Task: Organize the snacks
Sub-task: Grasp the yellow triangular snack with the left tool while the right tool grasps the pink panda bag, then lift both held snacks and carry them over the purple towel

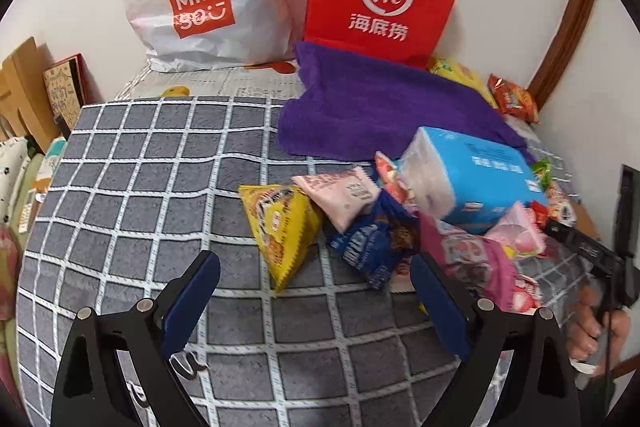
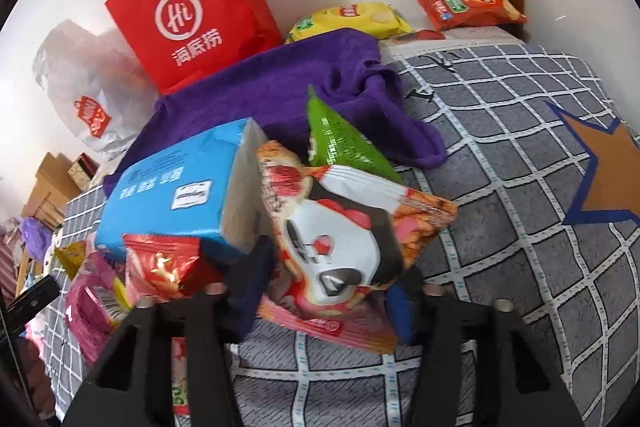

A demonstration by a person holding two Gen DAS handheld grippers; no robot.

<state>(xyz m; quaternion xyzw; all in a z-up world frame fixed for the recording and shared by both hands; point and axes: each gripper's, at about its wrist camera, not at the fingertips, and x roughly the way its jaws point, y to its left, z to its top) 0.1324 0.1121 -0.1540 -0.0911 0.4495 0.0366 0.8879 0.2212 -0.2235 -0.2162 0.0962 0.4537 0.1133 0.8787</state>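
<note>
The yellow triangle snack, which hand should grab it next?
Left. The left hand-held gripper is open and empty, with the yellow triangle snack just ahead. The right hand-held gripper already grips the panda snack packet.

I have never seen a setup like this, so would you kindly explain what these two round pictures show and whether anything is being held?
A person holds a two-finger tool in each hand; a fisheye camera on each looks along its fingers. The left view shows the left hand-held gripper open and empty above a checked cloth, near a yellow snack packet, a blue tissue pack and a purple towel. The right view shows the right hand-held gripper closed on a panda-print snack packet. A red paper bag stands behind.
</note>
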